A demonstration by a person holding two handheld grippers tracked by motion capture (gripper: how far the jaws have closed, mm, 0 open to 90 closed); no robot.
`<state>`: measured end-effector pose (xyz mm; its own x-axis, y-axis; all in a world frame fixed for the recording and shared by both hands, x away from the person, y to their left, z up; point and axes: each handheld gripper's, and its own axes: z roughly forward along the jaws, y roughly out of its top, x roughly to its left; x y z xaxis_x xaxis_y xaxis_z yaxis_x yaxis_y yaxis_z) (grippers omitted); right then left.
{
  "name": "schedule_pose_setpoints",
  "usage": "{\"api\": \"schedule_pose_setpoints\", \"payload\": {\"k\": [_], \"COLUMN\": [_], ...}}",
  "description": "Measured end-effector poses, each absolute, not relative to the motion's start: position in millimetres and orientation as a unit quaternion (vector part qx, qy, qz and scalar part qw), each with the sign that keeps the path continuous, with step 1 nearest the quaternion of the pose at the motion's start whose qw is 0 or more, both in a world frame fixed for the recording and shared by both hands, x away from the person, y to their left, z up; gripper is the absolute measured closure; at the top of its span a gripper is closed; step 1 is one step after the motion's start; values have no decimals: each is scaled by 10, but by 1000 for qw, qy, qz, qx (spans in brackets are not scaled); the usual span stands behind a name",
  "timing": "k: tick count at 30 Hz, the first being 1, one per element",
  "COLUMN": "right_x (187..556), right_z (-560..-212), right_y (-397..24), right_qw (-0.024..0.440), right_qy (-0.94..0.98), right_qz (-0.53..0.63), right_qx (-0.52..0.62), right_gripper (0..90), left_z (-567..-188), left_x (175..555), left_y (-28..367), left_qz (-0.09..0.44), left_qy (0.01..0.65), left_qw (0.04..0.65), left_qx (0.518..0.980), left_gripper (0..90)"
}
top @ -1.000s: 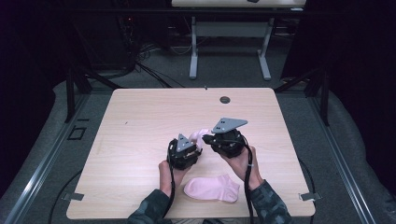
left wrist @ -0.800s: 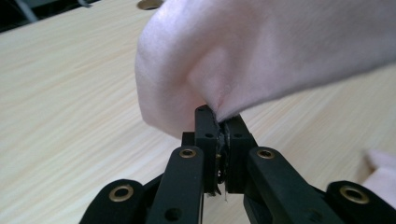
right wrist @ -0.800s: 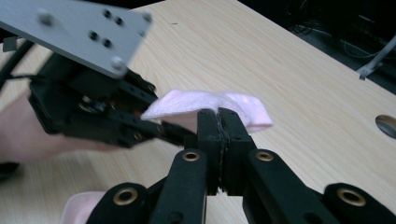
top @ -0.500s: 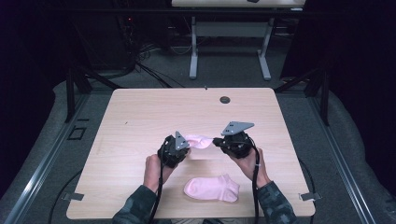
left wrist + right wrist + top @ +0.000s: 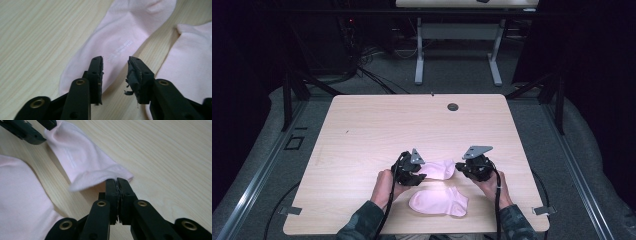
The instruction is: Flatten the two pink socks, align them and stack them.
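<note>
The far pink sock (image 5: 439, 169) is lying flat on the table (image 5: 362, 130), stretched between 2 grippers: the right gripper (image 5: 117, 185) is pinching its cuff edge to keep it taut, while the left gripper (image 5: 115, 65), its jaws having just been opening, is releasing the toe end; a second sock (image 5: 438, 202) is lying nearer the person.

Near sock (image 5: 190, 60) is cut off by the frame's right edge.

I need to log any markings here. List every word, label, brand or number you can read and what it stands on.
Nothing can be read for certain.
Upper pink sock: a short white print on the fabric in the left gripper view, too small and blurred to read.
The same print appears as faint white marks in the right gripper view, also unreadable.
</note>
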<state>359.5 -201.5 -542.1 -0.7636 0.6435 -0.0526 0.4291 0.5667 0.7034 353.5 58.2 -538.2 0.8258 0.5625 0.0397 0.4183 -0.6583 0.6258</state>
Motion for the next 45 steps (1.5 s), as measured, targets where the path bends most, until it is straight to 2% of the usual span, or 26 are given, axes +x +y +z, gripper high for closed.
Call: {"api": "schedule_pose_setpoints", "payload": {"k": [2, 5, 7, 8, 10, 12, 19, 22, 27, 33, 38, 45], "right_x": [3592, 3574, 3576, 3581, 3578, 3571, 3562, 3614, 3770, 3834, 3860, 3843], "right_z": [-5430, -5477, -5488, -5497, -5495, -5476, -5329, -5309, -5489, -5567, -5605, -5600], "right_y": [-2036, -2073, -2081, -2125, -2158, -2227, -2343, -2189, -2030, -1994, -1980, -1999], "right_qw": [154, 142, 141, 131, 129, 126, 119, 110, 100, 100, 117, 106], "right_qy": [875, 878, 877, 878, 876, 871, 846, 842, 851, 862, 869, 864], "right_qz": [341, 332, 332, 325, 325, 327, 363, 366, 323, 295, 275, 292], "right_qx": [306, 314, 318, 327, 332, 344, 371, 380, 402, 401, 394, 397], "right_gripper": [873, 809, 794, 715, 703, 664, 628, 579, 561, 554, 551, 545], "left_z": [-5376, -5373, -5380, -5383, -5387, -5385, -5408, -5441, -5496, -5533, -5565, -5606], "left_x": [3532, 3552, 3574, 3587, 3603, 3639, 3740, 3787, 3857, 3903, 3929, 3974], "left_y": [624, 738, 787, 817, 861, 952, 1082, 1120, 1186, 1177, 1154, 1082], "left_qz": [112, 100, 96, 93, 91, 88, 87, 89, 93, 83, 72, 51], "left_qy": [277, 297, 306, 313, 321, 341, 385, 409, 439, 441, 442, 445], "left_qw": [314, 328, 331, 332, 336, 340, 337, 331, 320, 319, 325, 325], "left_qx": [901, 891, 887, 885, 880, 872, 855, 846, 835, 835, 833, 833], "left_gripper": [580, 507, 492, 436, 399, 394, 366, 345, 338, 334, 334, 391]}}
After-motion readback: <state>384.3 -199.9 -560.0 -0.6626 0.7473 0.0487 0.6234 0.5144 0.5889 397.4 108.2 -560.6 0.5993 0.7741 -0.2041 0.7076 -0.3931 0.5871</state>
